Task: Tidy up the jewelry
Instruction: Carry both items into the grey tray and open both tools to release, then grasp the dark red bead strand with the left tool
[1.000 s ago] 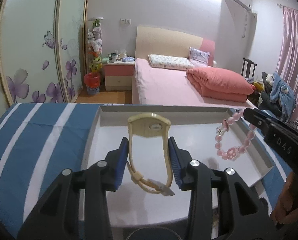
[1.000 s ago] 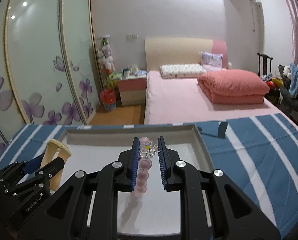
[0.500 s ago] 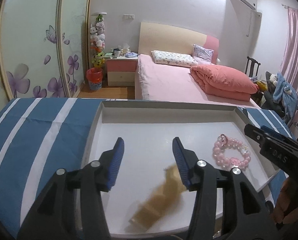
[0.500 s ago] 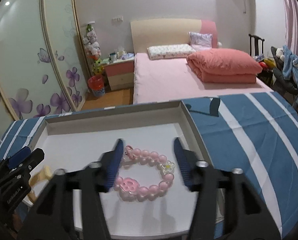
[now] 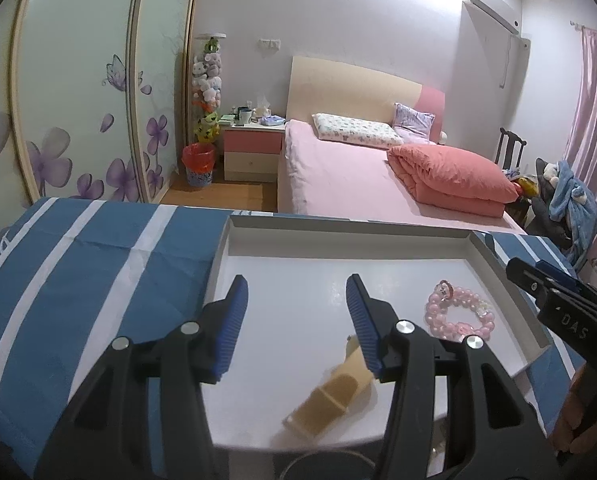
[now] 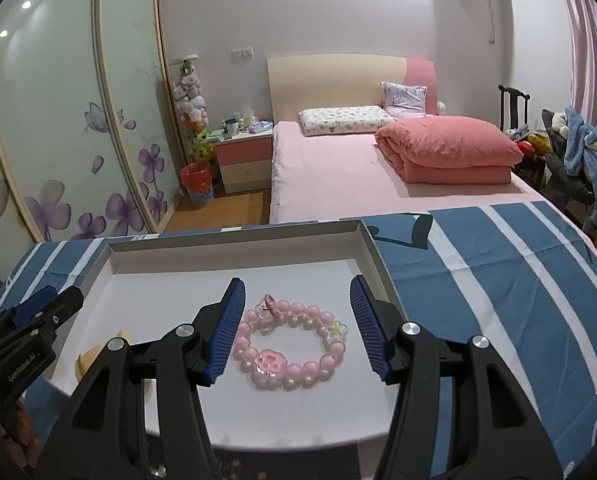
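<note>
Both tools spread, empty, over white tray (image 6: 372,248) on striped cloth (image 6: 498,264); pink bed (image 6: 338,176) behind.

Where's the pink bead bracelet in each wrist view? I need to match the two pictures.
Left wrist view: pink bead bracelet lies at right on the tray floor, near the right wall, beyond the left gripper.
Right wrist view: bracelet lies centre, flat between the open right gripper fingers, untouched.
Shared landmark: the white tray far wall.
</note>
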